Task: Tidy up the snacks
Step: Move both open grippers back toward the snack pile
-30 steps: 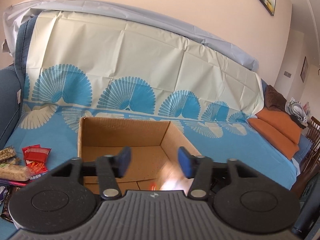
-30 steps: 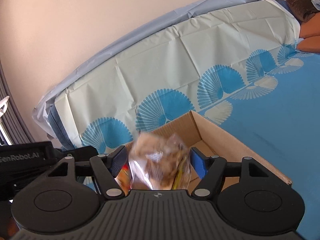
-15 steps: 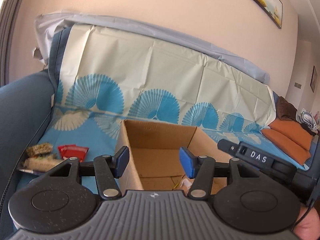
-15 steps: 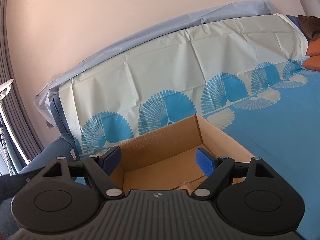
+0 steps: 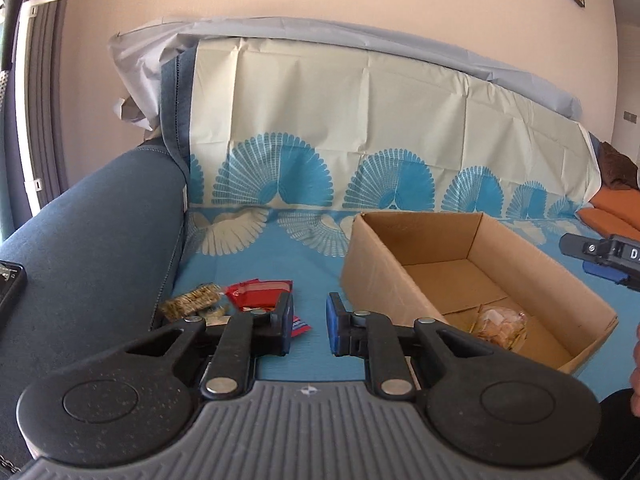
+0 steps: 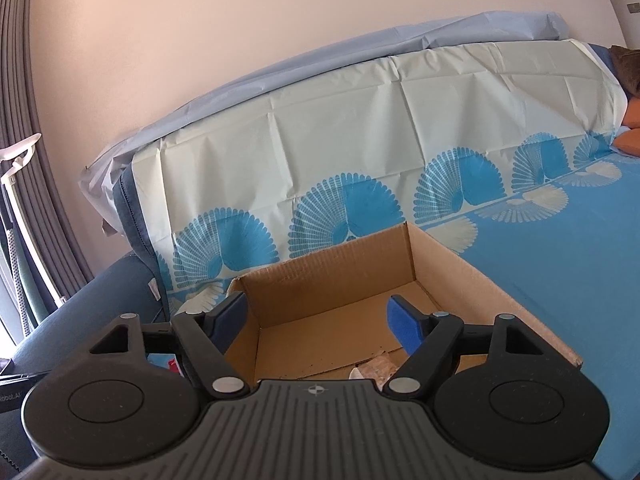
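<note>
Left wrist view shows the left gripper, jaws slightly apart and empty, aimed at the red snack packets left of the cardboard box, likely the next pick, while the right gripper hangs wide apart, empty, over that box where a clear cracker bag lies.

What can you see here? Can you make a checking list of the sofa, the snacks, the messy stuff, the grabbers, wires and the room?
Surface: sofa seat under a blue fan-print cover.
Job's things: open cardboard box on the cover; a clear snack bag lies inside it. Red packets and a grain bar lie outside, left of the box.
Clutter: dark device on the sofa armrest.
Grippers: left gripper open, empty, near the loose snacks; right gripper open, empty, over the box.
Cables: nothing seen.
Surroundings: pink wall, grey curtain, orange cushions.
</note>
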A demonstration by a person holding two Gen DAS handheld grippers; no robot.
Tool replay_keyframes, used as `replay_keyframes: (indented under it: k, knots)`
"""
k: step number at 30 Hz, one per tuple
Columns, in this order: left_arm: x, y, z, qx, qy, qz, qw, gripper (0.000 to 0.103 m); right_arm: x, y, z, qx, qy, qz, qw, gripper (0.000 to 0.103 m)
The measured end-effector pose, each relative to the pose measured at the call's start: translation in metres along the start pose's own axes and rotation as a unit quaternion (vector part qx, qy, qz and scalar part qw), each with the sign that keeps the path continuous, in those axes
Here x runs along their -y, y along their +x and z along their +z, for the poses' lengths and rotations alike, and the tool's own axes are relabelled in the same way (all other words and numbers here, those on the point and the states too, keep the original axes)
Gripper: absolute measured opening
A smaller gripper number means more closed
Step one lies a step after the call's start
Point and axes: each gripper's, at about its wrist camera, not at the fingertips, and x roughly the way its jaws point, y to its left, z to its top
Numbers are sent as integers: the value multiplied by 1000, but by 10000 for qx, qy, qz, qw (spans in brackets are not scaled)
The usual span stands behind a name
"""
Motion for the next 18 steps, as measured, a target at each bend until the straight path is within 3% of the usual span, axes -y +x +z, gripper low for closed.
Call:
replay_keyframes:
  k: [4, 7, 12, 18]
  knots:
    - [-34, 9, -23, -297, -548, 192, 9979, 19, -13, -2, -1, -21, -59, 87, 9999, 73]
    - [-42, -1, -21, -18, -719, 169, 9973, 19, -26, -1, -3, -58, -176, 201, 9996, 69]
    - [-45, 0, -20, -2, -855, 125, 9963, 20, -51, 8, -10, -206, -493, 426, 9977, 60]
    - [-53, 4, -19, -31, -1127, 95, 9936, 20, -77, 15, -24, -312, -1000, 781, 9914, 32]
